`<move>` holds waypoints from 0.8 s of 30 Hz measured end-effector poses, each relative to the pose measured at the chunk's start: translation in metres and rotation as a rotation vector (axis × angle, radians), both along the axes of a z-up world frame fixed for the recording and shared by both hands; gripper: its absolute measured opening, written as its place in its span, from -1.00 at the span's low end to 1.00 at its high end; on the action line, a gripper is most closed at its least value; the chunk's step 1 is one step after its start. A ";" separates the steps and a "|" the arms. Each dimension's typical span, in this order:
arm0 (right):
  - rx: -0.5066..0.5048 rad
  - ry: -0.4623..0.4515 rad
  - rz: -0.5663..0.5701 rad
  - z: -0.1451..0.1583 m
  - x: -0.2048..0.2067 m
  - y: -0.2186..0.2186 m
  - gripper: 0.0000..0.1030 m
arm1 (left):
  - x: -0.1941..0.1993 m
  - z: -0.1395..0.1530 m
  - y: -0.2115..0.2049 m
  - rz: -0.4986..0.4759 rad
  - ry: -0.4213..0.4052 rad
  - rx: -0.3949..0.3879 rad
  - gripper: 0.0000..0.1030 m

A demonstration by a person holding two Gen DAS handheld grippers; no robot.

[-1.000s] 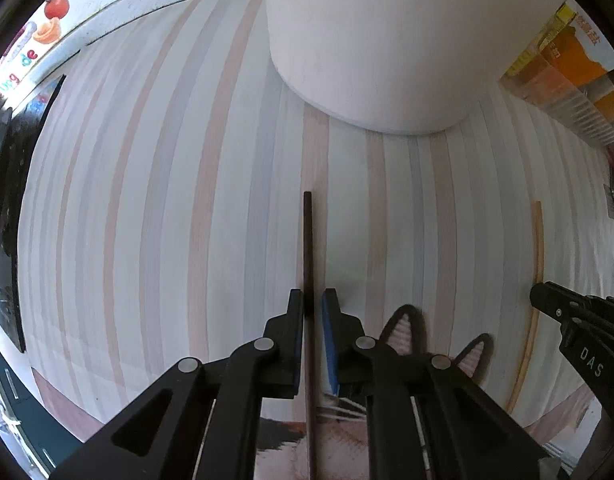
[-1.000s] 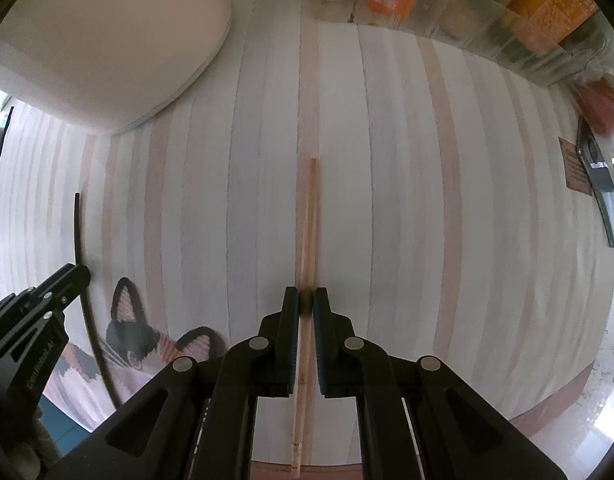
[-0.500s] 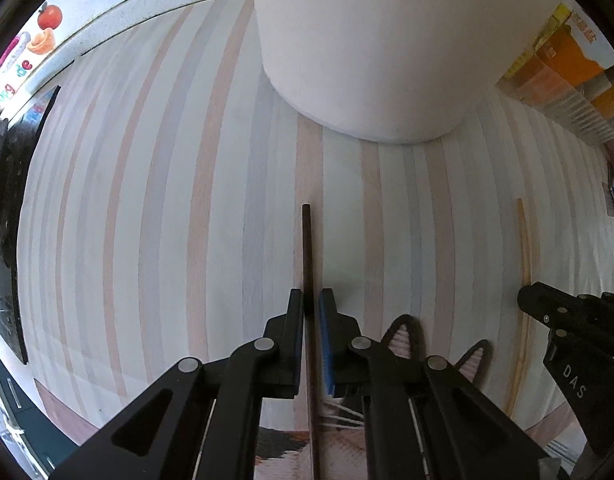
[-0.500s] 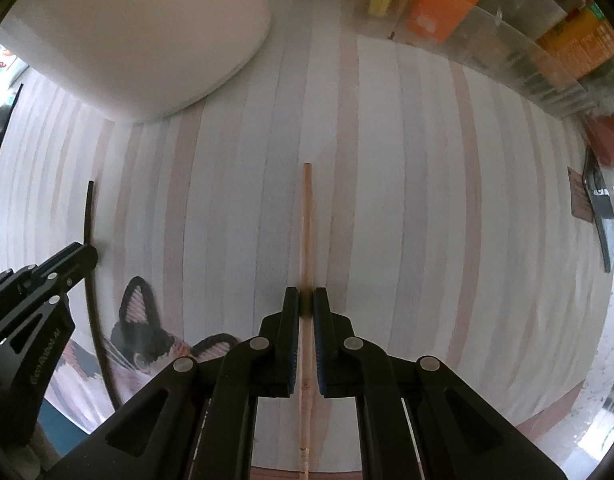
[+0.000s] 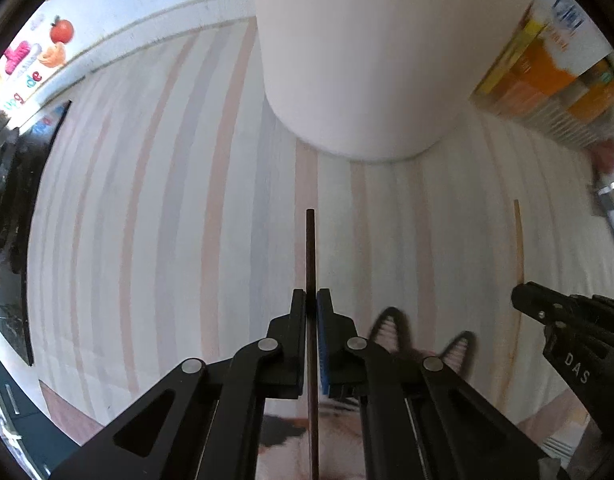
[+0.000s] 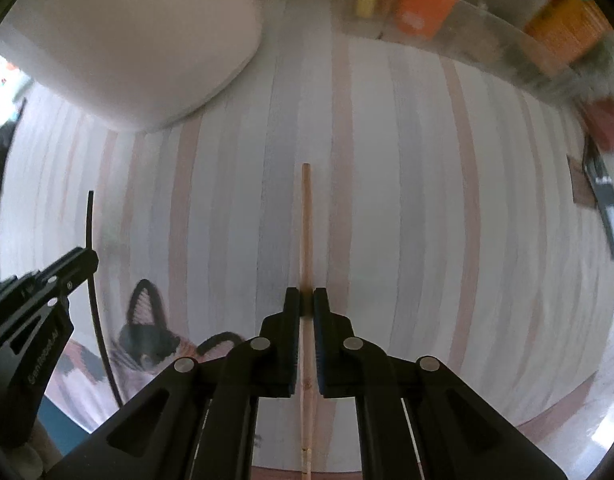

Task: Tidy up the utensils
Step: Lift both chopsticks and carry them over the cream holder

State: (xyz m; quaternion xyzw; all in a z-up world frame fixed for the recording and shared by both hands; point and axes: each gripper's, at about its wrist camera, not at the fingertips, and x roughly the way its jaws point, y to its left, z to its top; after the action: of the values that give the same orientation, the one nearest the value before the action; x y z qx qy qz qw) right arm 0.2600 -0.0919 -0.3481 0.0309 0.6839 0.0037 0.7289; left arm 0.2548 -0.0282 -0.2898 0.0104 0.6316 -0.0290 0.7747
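Two thin sticks in hand, one per gripper, each pinched at a single point along its length. Likeliest trouble: swivelling of the dark chopstick [image 5: 310,248] between the pads of the left gripper [image 5: 312,300], owing to a narrow round shaft with little to bite on. Made worse by any quick swing toward the white canister [image 5: 359,60], presumably the holder. Same hazard for the light wooden chopstick [image 6: 305,220] in the right gripper [image 6: 307,300].

Second trouble: striking the canister's wall instead of clearing its rim, with the rim out of view and the wall looming just beyond the dark tip. Third: knocking the two sticks together on arriving at the canister at once, given their side-by-side carry.

Left gripper: jaws just closing down to a narrow slit, clamped on the dark chopstick. Stick pointing straight out toward the canister's base, tip short of the wall, other end passing back beneath the gripper and out of sight.

Right gripper: likewise nearly shut, holding the light chopstick along its centre line. Tip aimed past the canister's side, well apart from the wall.

Both sticks seemingly lifted off the striped tabletop [image 5: 167,200] in front of the canister, though contact hard to rule out.
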 end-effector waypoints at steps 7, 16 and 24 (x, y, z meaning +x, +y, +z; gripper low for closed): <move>0.064 -0.124 -0.004 0.050 -0.022 0.003 -0.87 | -0.019 0.071 -0.008 -0.021 -0.136 -0.076 -0.95; 0.156 -0.342 -0.042 0.156 -0.038 -0.026 -0.87 | -0.020 0.185 -0.003 -0.050 -0.403 -0.151 -0.96; 0.200 -0.574 -0.088 0.273 -0.002 -0.047 -0.87 | -0.002 0.263 -0.004 -0.116 -0.554 -0.217 -0.97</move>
State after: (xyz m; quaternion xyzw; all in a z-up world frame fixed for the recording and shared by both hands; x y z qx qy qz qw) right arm 0.2581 -0.1386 -0.0755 0.1296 0.4443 0.0480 0.8852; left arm 0.2524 -0.0325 -0.0271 -0.0286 0.3876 -0.1366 0.9112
